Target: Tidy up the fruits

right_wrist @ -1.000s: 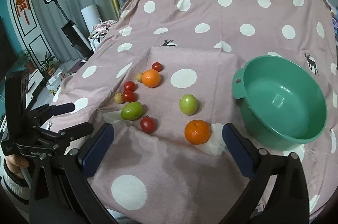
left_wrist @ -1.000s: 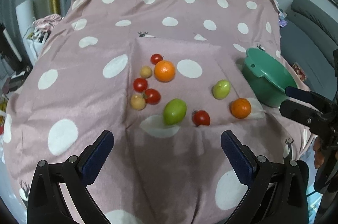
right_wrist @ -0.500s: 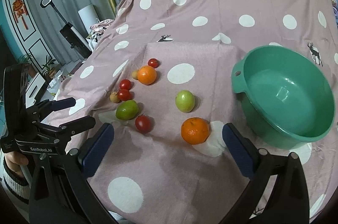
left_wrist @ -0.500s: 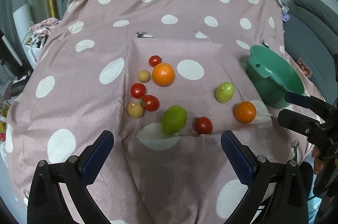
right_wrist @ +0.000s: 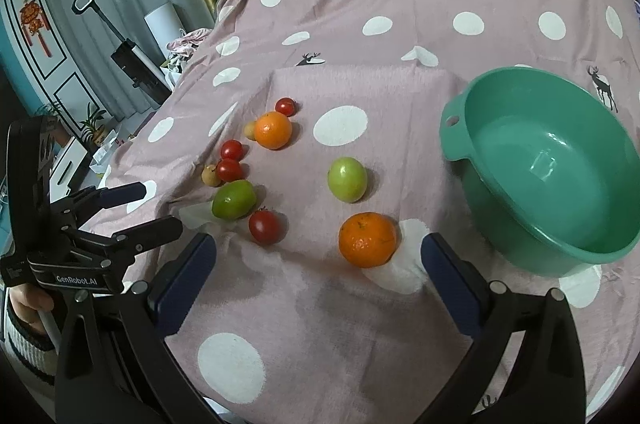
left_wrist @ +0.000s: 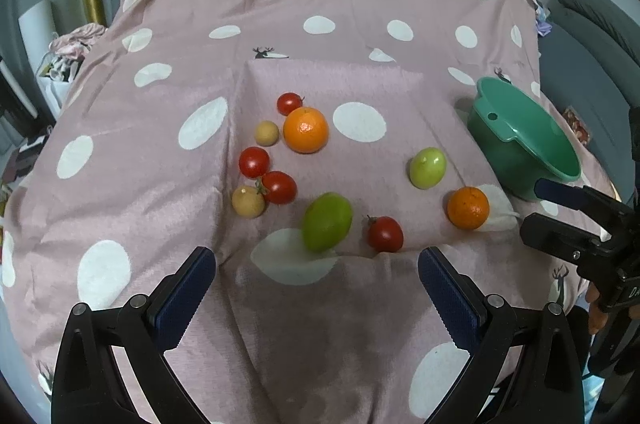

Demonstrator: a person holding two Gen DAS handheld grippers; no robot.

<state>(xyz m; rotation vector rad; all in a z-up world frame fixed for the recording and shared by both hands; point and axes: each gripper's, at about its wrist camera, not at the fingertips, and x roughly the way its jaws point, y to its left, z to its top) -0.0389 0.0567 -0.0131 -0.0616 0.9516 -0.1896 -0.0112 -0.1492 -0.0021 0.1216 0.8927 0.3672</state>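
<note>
With nothing yet in the green basin [right_wrist: 541,165] and every fruit loose on the pink polka-dot cloth [right_wrist: 400,23], best to begin with the nearest piece. Right gripper [right_wrist: 316,274]: jaws wide apart, empty, low at the near edge of the cloth, with the near orange [right_wrist: 367,239] just ahead, a little right of centre between the blue pads [right_wrist: 450,278]. Left gripper [left_wrist: 316,300]: likewise spread and empty, facing the long green fruit [left_wrist: 327,222] and the near tomato [left_wrist: 385,234].

Judged as the step in hand: take the near orange with the right gripper and carry it to the basin on its right.

- Centre the jaws on the orange before closing; round skin rolls out of an off-centre pinch.
- Come in low and level, but keep the lower edges off the cloth; loose folds could snag and drag neighbouring fruit.
- Close gently and stop at firm contact.
- Lift clear of the basin rim, then lower inside before releasing, not dropping from height.
- Keep the two grippers well apart; plenty of room for now.

Afterwards: round green fruit [right_wrist: 347,179], far orange [right_wrist: 273,129], the clustered tomatoes [right_wrist: 230,169] and small tan fruits [left_wrist: 248,201], tightly packed, so pick from the outside in.
</note>
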